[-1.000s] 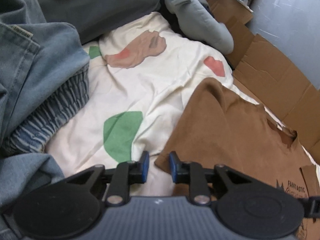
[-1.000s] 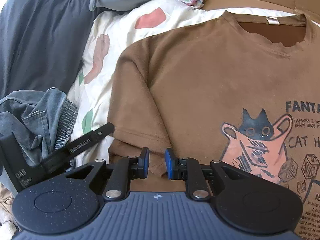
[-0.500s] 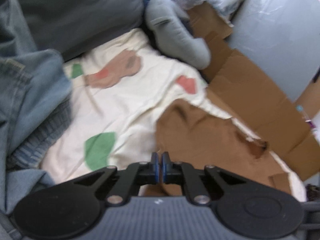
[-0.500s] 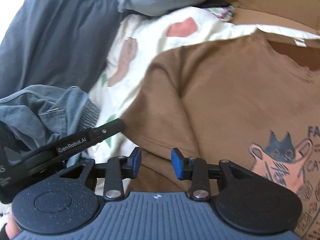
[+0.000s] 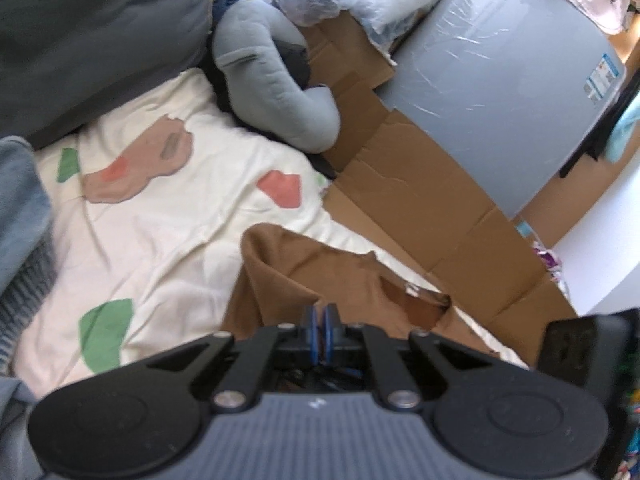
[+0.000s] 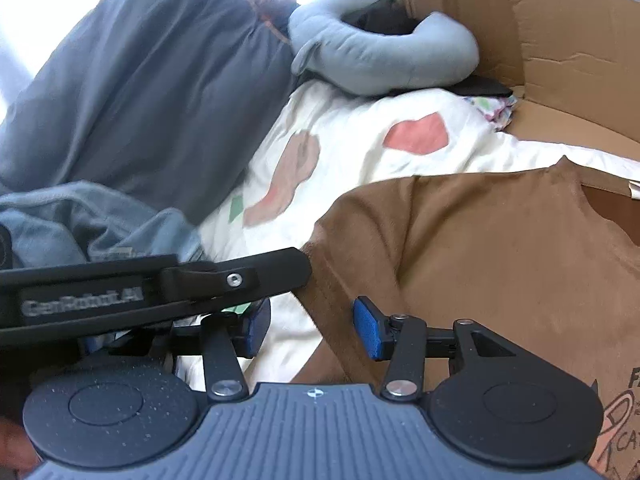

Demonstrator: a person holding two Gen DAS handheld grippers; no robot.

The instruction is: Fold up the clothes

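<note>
The brown T-shirt (image 6: 500,264) is soft and a bit fuzzy, with a round neck hole and a white tag inside. It has a cat drawing and dark letters on its front. It lies on the cream bedsheet (image 5: 160,240), near the edge where flat cardboard (image 5: 420,196) lies. One side of the shirt is pulled up into a pointy fold. The left gripper (image 5: 319,330) has its blue pads pressed tight together, and the brown cloth is pinched between them. The right gripper (image 6: 312,328) has its jaws opening. The edge of the shirt runs through the gap between them, but the pads do not press on it. The sheet is wrinkly and has green, pink and tan blobs on it. A grey plush toy (image 5: 276,84), long and curved, lies at the far edge of the sheet. A big dark grey pillow (image 6: 152,80) sits next to it. Rumpled blue jeans (image 6: 92,224) lie on the near left side of the bed.
</note>
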